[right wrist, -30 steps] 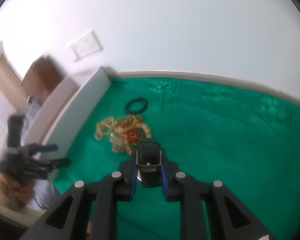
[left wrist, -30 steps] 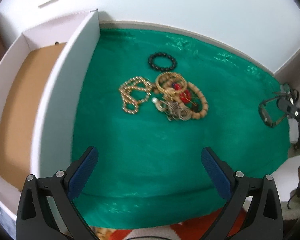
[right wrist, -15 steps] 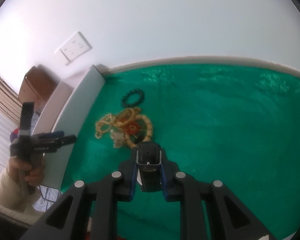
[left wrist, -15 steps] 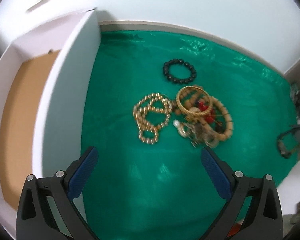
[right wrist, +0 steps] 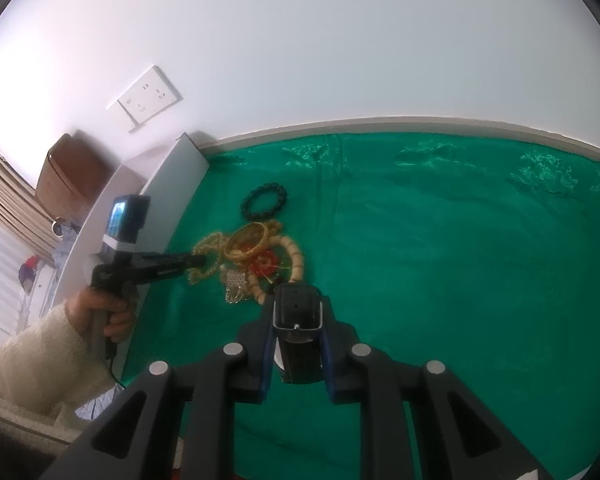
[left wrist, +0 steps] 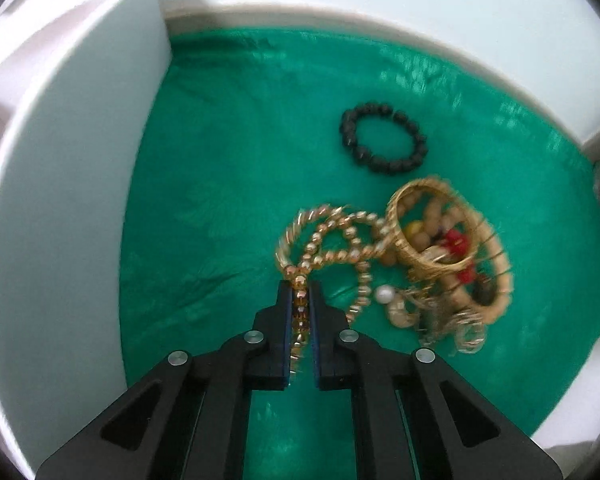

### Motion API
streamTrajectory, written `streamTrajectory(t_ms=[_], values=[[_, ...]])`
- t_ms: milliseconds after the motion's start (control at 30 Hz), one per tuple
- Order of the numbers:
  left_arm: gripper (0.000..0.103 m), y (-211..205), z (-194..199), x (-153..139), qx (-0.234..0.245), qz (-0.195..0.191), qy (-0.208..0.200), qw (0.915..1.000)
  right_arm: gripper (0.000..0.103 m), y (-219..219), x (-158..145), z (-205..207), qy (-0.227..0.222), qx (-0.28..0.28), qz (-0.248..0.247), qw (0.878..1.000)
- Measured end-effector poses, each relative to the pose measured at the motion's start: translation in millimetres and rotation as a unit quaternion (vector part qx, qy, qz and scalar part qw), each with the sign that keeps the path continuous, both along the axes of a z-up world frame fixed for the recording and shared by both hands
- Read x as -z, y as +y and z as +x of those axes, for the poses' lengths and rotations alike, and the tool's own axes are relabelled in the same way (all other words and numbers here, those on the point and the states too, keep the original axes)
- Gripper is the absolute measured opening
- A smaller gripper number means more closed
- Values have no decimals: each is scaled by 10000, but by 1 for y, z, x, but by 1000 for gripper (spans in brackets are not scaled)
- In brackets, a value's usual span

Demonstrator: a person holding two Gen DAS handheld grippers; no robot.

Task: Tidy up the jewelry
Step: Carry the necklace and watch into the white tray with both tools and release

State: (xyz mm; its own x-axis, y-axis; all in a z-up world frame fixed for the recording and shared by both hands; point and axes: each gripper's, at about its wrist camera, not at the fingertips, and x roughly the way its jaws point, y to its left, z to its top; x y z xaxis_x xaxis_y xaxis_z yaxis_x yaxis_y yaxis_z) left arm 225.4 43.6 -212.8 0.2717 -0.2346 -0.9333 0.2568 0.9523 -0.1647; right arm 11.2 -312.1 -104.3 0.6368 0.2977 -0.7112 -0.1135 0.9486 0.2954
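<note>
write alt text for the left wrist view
The left gripper has just closed its black fingers on a gold beaded necklace lying on green cloth. Right of it sits a tangled jewelry pile, a black beaded bracelet behind, a white box wall left.

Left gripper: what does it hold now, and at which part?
The left gripper has just closed its jaws on the gold bead necklace, pinching one strand at the near end of its loops.
</note>
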Motion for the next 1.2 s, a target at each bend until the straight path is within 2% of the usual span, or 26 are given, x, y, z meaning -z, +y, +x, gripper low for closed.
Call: streamTrajectory(t_ms=[100, 333, 400, 600, 667, 833, 933, 1200], values=[[6, 11, -10, -30, -206, -362, -140, 9990, 20, -5, -3, 2, -28, 27, 12, 10000], [5, 33, -38, -107, -565, -909, -491, 9930, 20, -2, -19, 10, -145, -104, -46, 9998], [5, 45, -49, -137, -723, -1125, -640, 9889, 20, 5, -27, 14, -200, -220, -100, 9995], [6, 89, -73, -222, -1156, -1420, -1218, 9755, 20, 45, -57, 29, -334, -884, -272, 9952], [6, 106, -81, -240, -1298, -1472, -1339, 9714, 20, 61, -67, 32, -427, -1137, -365, 9919], [6, 144, -99, -273, -1710, -1387, -1595, 9623, 20, 111, -96, 43, -669, -1888, -421, 9788], [6, 170, -110, -283, -1973, -1489, -1598, 9557, 20, 137, -108, 48, -797, -2258, -425, 9700], [6, 212, -146, -284, -2587, -1247, -1810, 9406, 20, 200, -131, 66, -936, -3038, -382, 9474]])
